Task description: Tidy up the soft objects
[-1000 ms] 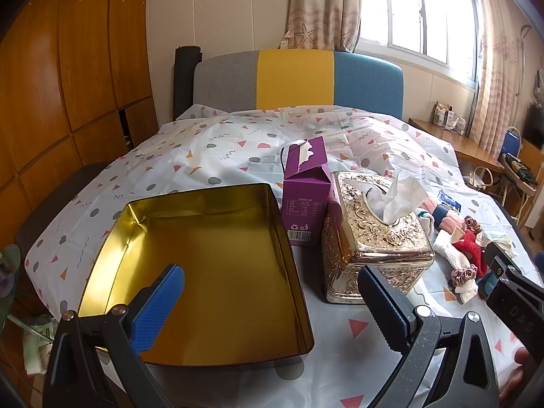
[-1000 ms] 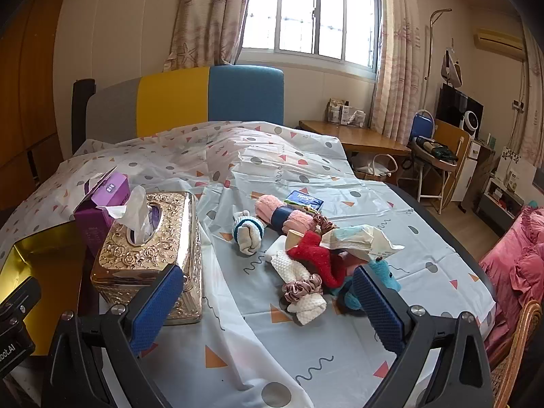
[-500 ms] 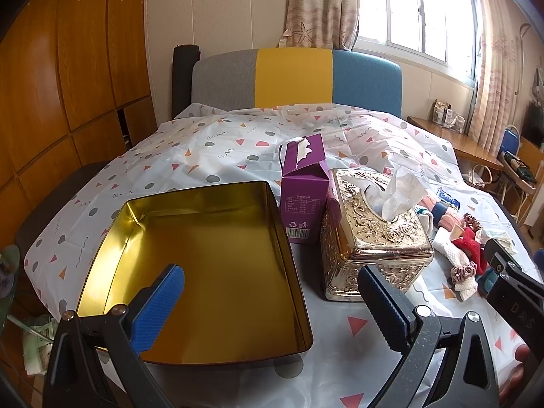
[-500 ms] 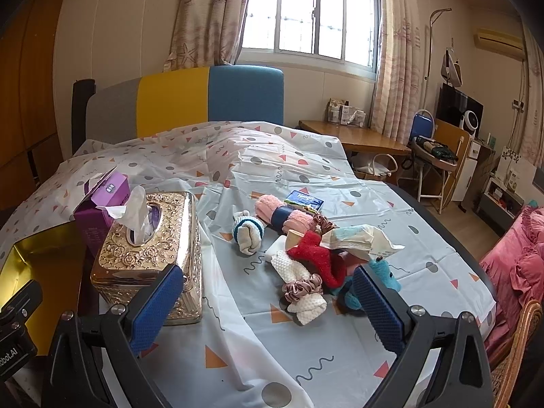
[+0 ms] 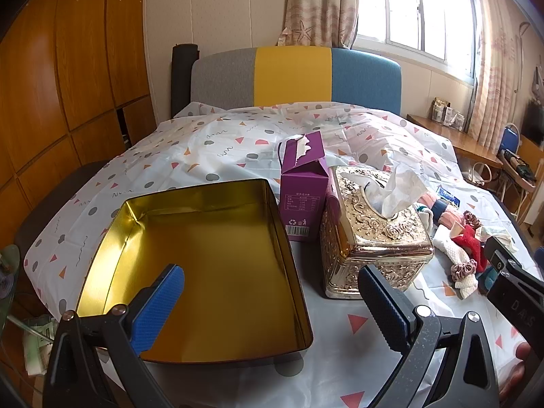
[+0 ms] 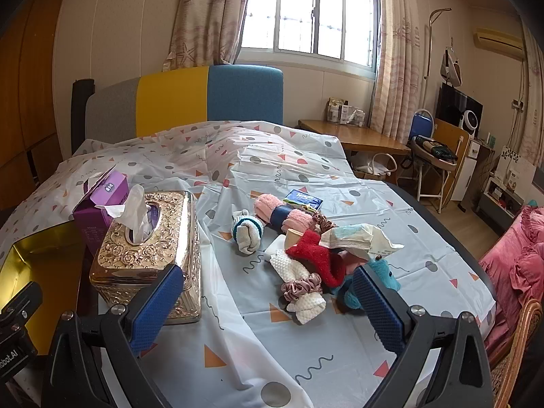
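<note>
A heap of soft things lies on the patterned sheet: a red cloth (image 6: pixel 318 253), a white knit piece (image 6: pixel 299 285), a pink scrunchie (image 6: pixel 301 285), a rolled pink towel (image 6: pixel 282 212), a white sock ball (image 6: pixel 247 233), a teal plush (image 6: pixel 380 273) and a tissue pack (image 6: pixel 357 238). My right gripper (image 6: pixel 268 301) hangs open just short of the heap. An empty gold tin (image 5: pixel 204 265) sits to the left, with my left gripper (image 5: pixel 272 301) open over its near right corner. In the left wrist view the heap (image 5: pixel 465 248) shows at the right edge.
A gold tissue box (image 6: pixel 149 244) and a purple carton (image 5: pixel 304 190) stand between tin and heap. A blue packet (image 6: pixel 302 199) lies behind the towel. A wooden wardrobe is at the left, a desk (image 6: pixel 357 134) and chair (image 6: pixel 428 156) at the right.
The left wrist view has shifted slightly, so the tin and boxes sit a little lower and further left. The right gripper and the heap have not moved.
</note>
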Motion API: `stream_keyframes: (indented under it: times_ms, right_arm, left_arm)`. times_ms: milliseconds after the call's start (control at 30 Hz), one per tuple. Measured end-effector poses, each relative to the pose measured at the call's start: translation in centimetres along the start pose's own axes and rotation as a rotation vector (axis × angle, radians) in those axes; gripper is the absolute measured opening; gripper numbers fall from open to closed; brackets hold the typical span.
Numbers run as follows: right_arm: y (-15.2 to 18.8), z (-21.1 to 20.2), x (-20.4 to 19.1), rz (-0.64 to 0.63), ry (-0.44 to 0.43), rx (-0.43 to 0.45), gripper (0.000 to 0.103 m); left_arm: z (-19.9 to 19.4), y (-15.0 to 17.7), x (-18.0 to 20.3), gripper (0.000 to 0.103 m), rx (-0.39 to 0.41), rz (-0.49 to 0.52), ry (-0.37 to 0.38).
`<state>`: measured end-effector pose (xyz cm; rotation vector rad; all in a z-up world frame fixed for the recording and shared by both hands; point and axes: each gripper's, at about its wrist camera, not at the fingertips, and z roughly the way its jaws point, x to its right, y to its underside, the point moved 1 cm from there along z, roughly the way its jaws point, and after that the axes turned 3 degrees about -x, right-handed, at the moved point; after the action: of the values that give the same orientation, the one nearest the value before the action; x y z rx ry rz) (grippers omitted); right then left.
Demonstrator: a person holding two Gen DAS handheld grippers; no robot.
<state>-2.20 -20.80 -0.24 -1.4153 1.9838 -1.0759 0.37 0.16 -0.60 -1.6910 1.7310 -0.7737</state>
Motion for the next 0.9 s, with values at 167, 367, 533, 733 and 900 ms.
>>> stream_keyframes:
  times_ms: [167, 367, 533, 733, 900]
  right_arm:
    - [0.02, -0.02, -0.03, -0.001, 0.001, 0.001, 0.102]
    - [0.05, 0.0, -0.03, -0.001, 0.001, -0.001, 0.102]
    - [0.08, 0.0, -0.03, -0.001, 0.0, -0.002, 0.102]
    - [0.12, -0.04, -0.03, 0.001, -0.001, -0.003, 0.102]
    - [0.09, 0.0, -0.05, 0.0, 0.0, -0.003, 0.102]
  left_arm:
    - [0.03, 0.13, 0.04, 0.103, 0.001, 0.001, -0.003]
    - [0.05, 0.06, 0.01, 0.103, -0.005, 0.0, 0.001]
    - [0.05, 0.04, 0.05, 0.103, -0.008, 0.003, 0.0]
    - [0.05, 0.07, 0.15, 0.103, -0.008, 0.006, 0.0]
    - [0.12, 0.06, 0.2, 0.103, -0.012, 0.007, 0.002]
